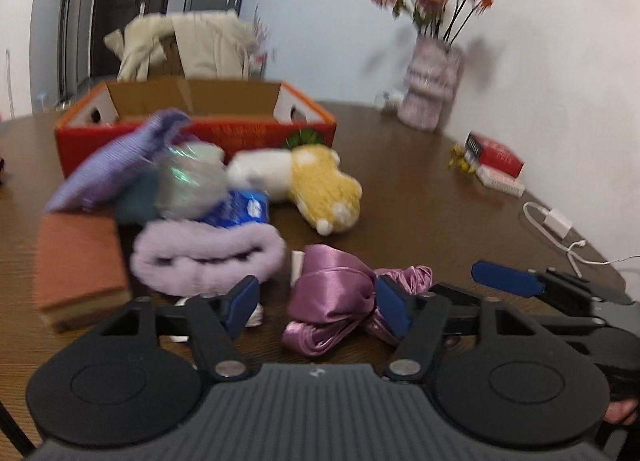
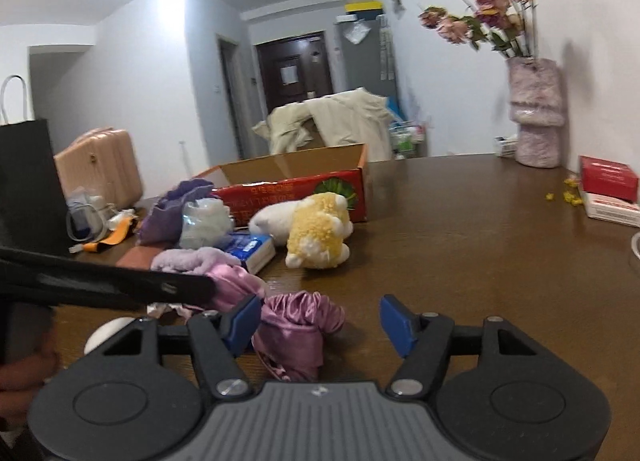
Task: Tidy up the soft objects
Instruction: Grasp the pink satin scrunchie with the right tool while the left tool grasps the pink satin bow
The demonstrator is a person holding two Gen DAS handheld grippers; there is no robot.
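Left wrist view: our left gripper (image 1: 318, 307) stands part open around the pink satin cloth (image 1: 332, 301) on the brown table (image 1: 420, 197), pads not pressing it. Our right gripper (image 2: 320, 325) is part open too, its left pad beside the same cloth (image 2: 296, 325), gripping nothing.

The left hand-held gripper (image 1: 318, 307) pointed forward and somewhat downward, its blue-padded fingers (image 1: 242, 303) standing partly apart, neither wide nor closed. The right hand-held gripper (image 2: 318, 325) lay just beside it on its right, likewise tilted down, with its blue pads (image 2: 396, 323) spread a little wider. A bit of a hand (image 1: 622, 411) showed behind the right one's handle.
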